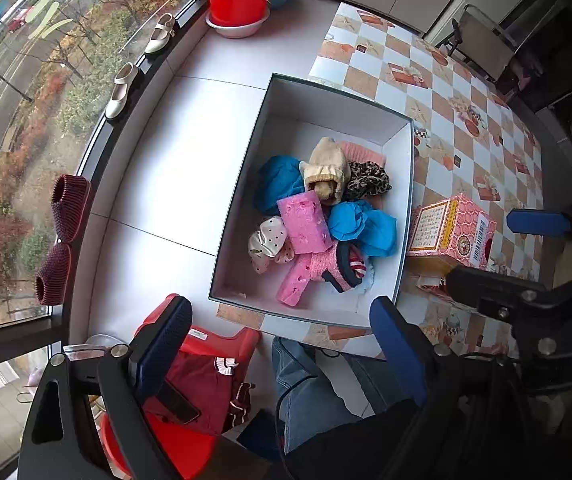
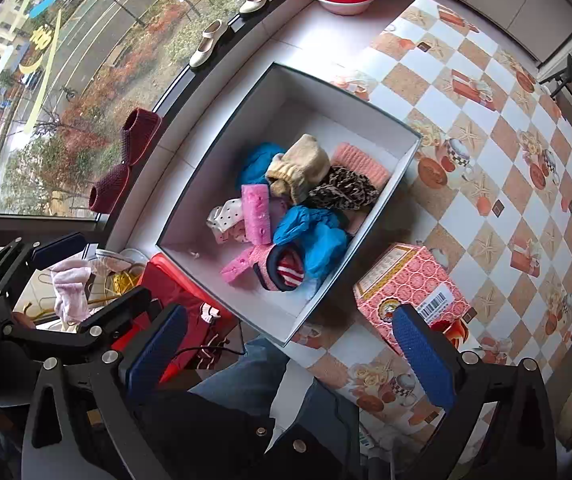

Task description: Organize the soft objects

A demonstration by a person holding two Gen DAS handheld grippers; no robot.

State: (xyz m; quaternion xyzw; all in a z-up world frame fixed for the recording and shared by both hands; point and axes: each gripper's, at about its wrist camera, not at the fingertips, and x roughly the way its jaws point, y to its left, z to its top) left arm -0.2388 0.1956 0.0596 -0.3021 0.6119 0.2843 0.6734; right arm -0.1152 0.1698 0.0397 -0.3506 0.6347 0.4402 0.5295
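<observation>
A white open box point(image 1: 246, 184) with a dark rim stands on the table's left end. Inside lie several soft things in a heap: two blue cloths point(image 1: 366, 224), a beige knit piece point(image 1: 326, 164), a leopard-print cloth point(image 1: 368, 178), a pink sponge point(image 1: 304, 222), a polka-dot sock point(image 1: 266, 240) and a pink striped sock point(image 1: 342, 268). My left gripper point(image 1: 279, 301) hangs open above the box's near edge, holding nothing. My right gripper point(image 2: 291, 310) is open and holds nothing, above the box's near corner point(image 2: 286, 340). The same heap shows in the right wrist view point(image 2: 286, 204).
A pink patterned carton point(image 2: 406, 280) sits on the checkered tablecloth point(image 2: 486, 160) right of the box. Red basins point(image 1: 242, 0), pale shoes point(image 1: 122, 88) and maroon knit slippers point(image 1: 62, 232) line the window sill. A red stool with maroon clothing point(image 1: 202, 380) and a person's jeans leg point(image 1: 306, 392) are below.
</observation>
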